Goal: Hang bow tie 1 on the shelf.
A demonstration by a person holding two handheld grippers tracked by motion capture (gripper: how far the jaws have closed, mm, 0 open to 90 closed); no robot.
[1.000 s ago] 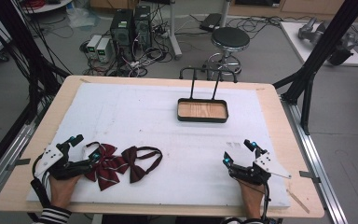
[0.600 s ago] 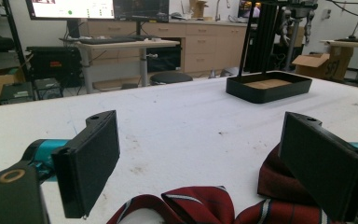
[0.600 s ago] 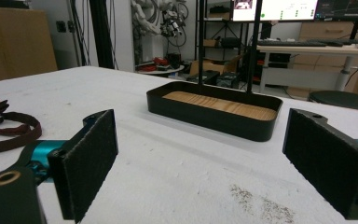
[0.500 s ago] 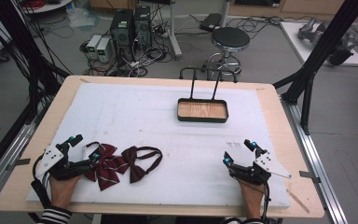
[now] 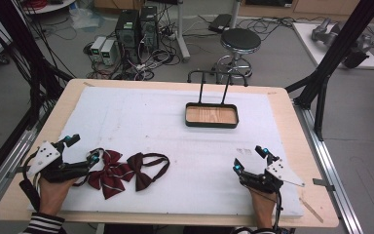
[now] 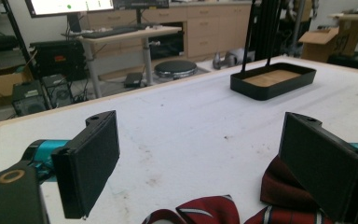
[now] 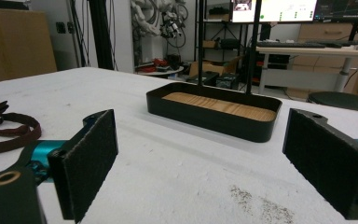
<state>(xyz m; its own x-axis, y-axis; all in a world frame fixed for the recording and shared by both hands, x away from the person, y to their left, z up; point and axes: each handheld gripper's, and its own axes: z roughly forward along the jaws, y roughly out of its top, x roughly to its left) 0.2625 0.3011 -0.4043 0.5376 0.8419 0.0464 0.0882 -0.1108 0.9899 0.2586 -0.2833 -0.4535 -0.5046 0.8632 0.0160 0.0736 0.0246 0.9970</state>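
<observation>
Two dark red bow ties lie on the white mat at front left: a striped one (image 5: 108, 171) and a plainer one with a looped strap (image 5: 143, 170). My left gripper (image 5: 82, 149) rests beside the striped tie, open, its right jaw over the tie's edge; the striped fabric (image 6: 214, 213) shows below its jaws. A black tray with a wooden floor and a tall wire handle (image 5: 212, 115) stands at mid-right. My right gripper (image 5: 249, 158) sits at the front right, open and holding nothing, facing the tray (image 7: 214, 112).
The white mat (image 5: 141, 122) covers a wooden table (image 5: 292, 126). A stool (image 5: 241, 41) and computer boxes (image 5: 134, 27) stand on the floor beyond the far edge. Black frame posts (image 5: 336, 53) rise at the table's sides.
</observation>
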